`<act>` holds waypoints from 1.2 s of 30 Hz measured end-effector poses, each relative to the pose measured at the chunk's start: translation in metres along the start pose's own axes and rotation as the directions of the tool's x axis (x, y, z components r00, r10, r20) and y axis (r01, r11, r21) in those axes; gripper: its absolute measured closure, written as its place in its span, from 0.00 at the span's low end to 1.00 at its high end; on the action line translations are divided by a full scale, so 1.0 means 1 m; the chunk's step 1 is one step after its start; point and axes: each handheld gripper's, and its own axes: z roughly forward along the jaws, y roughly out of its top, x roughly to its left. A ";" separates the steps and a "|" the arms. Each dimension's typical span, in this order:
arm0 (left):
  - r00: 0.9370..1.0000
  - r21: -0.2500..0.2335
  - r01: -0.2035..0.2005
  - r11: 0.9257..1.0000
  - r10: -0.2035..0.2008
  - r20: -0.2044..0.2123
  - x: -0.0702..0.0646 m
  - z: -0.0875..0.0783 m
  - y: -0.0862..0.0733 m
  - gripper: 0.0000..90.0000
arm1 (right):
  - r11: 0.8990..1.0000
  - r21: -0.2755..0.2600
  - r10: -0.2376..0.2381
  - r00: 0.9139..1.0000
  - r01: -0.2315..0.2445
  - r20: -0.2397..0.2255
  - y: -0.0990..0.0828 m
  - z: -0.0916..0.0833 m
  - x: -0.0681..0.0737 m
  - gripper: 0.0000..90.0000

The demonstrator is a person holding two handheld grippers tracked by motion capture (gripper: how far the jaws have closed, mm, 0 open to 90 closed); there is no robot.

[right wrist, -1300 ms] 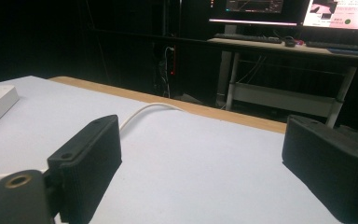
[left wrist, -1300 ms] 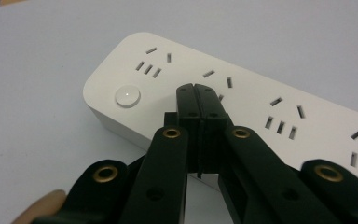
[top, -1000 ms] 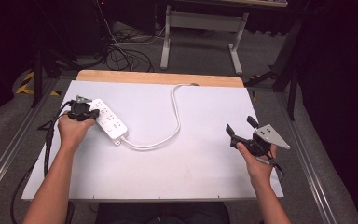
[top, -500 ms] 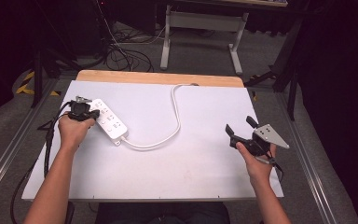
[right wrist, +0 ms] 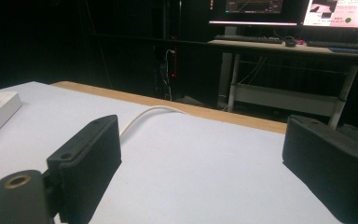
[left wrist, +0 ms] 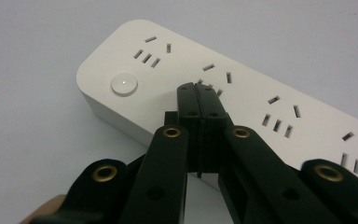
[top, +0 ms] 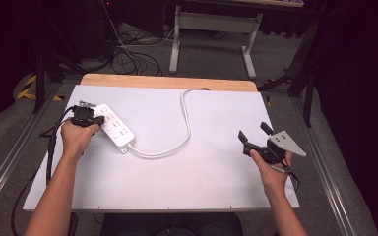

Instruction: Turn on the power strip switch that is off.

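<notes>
**Fingers pressed together over the power strip**

Fingers (left wrist: pixel 186 100) of the left gripper (top: pixel 84 116) are clenched together on nothing, tips right over the white power strip (top: pixel 113 129), which lies at the left of the white table (top: pixel 202 172). Its cord (top: pixel 186 123) snakes off the far edge. Right gripper (top: pixel 256 140) hovers wide apart, empty, near the right edge.
</notes>
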 end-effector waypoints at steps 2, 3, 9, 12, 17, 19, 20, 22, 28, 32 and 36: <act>1.000 0.002 -0.001 1.000 0.001 0.001 0.000 0.000 0.000 1.00 | 1.000 0.003 0.001 1.000 -0.001 0.001 0.000 0.000 0.000 0.14; 1.000 0.002 0.000 1.000 0.000 0.001 0.000 0.000 0.000 1.00 | 1.000 0.004 0.001 1.000 -0.001 0.000 0.000 0.000 0.000 0.14; 1.000 -0.002 -0.006 1.000 0.006 -0.003 -0.001 -0.001 -0.001 1.00 | 1.000 0.001 0.001 1.000 -0.001 0.000 0.000 0.000 0.000 0.14; 1.000 -0.003 -0.006 1.000 0.006 -0.012 -0.002 -0.001 -0.001 1.00 | 1.000 -0.001 -0.002 1.000 0.002 0.000 0.000 -0.001 0.000 0.14; 1.000 -0.004 0.002 1.000 -0.002 -0.007 -0.001 0.000 -0.001 1.00 | 1.000 -0.003 -0.002 1.000 0.002 0.000 0.001 -0.002 0.000 0.14; 1.000 -0.003 -0.001 1.000 0.001 -0.005 -0.001 0.000 -0.001 1.00 | 1.000 -0.004 -0.001 1.000 0.001 0.000 0.001 -0.003 0.000 0.14; 1.000 -0.003 -0.001 1.000 0.001 -0.005 -0.001 0.000 -0.001 1.00 | 1.000 -0.004 0.000 1.000 0.000 0.000 0.001 -0.003 0.000 0.14; 1.000 0.000 0.009 1.000 -0.009 0.004 0.000 -0.001 -0.001 1.00 | 1.000 -0.002 -0.003 1.000 0.003 0.002 0.001 -0.002 0.000 0.14; 1.000 -0.001 -0.001 1.000 0.001 -0.010 -0.002 0.000 0.000 1.00 | 1.000 0.003 0.001 1.000 -0.001 -0.002 0.000 -0.001 0.001 0.14; 1.000 0.012 -0.021 1.000 0.021 -0.012 -0.004 -0.002 0.002 1.00 | 1.000 0.004 0.002 1.000 -0.002 -0.004 0.000 0.000 0.001 0.14; 1.000 0.010 -0.003 1.000 0.003 -0.002 -0.003 -0.002 0.002 1.00 | 1.000 0.002 0.010 1.000 -0.010 -0.004 0.000 0.000 0.001 0.14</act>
